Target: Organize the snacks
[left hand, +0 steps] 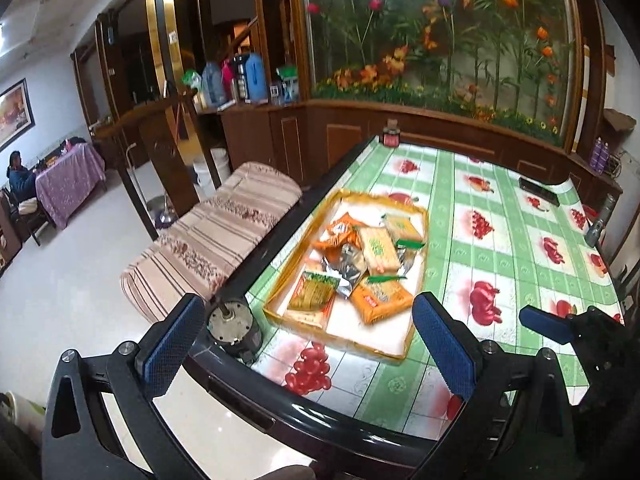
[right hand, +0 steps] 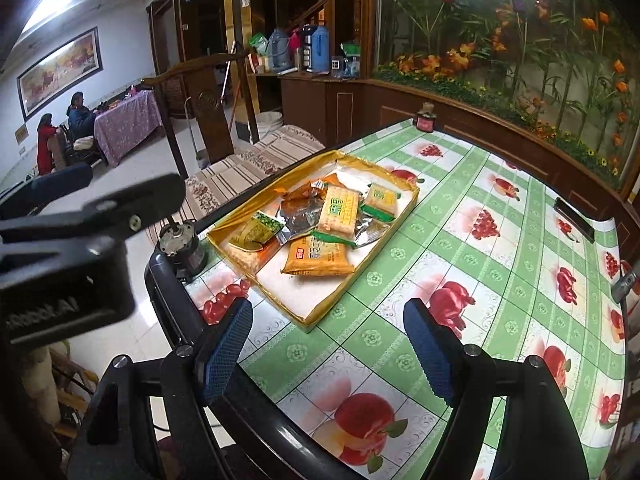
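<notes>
Orange and green snack packets (left hand: pixel 360 264) lie heaped in a shallow gold-edged tray (left hand: pixel 408 344) on the fruit-print tablecloth (left hand: pixel 500 240). Both the left gripper (left hand: pixel 308 344) and the right gripper (right hand: pixel 328 352) hover wide open and hold nothing, short of the tray's near edge, at the table's rim.

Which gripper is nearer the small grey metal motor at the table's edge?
Left. The motor sits just beyond the left gripper's left finger; the right gripper hangs further right.
</notes>
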`<state>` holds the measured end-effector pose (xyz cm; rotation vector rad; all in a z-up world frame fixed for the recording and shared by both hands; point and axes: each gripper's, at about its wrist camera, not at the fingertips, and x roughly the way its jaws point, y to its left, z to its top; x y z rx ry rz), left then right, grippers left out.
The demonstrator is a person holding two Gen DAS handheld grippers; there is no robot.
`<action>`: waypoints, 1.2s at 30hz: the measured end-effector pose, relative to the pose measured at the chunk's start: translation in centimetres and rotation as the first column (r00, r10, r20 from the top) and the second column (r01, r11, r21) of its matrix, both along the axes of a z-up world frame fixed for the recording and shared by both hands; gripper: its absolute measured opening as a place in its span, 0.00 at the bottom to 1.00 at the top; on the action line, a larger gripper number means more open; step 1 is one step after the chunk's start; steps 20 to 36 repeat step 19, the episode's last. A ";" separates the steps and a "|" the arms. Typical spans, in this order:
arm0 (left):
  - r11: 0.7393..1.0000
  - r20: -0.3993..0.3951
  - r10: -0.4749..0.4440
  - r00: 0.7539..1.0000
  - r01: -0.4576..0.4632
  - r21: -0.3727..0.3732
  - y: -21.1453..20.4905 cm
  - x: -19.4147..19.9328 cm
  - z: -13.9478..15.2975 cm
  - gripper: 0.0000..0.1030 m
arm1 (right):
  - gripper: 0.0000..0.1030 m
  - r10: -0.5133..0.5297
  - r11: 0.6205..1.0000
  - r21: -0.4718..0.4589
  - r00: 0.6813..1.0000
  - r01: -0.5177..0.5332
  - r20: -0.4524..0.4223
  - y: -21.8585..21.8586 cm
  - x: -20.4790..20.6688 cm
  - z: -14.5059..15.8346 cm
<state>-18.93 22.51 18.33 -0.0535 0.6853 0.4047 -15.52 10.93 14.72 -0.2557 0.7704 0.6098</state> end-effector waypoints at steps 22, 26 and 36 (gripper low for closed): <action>0.998 -0.119 -0.040 0.992 0.034 -0.052 2.5 4.4 -2.7 1.00 | 0.77 0.049 0.998 -0.035 0.996 -0.051 -0.072 3.1 2.5 -2.4; 0.998 -0.119 -0.040 0.992 0.034 -0.052 2.5 4.4 -2.7 1.00 | 0.77 0.049 0.998 -0.035 0.996 -0.051 -0.072 3.1 2.5 -2.4; 0.998 -0.119 -0.040 0.992 0.034 -0.052 2.5 4.4 -2.7 1.00 | 0.77 0.049 0.998 -0.035 0.996 -0.051 -0.072 3.1 2.5 -2.4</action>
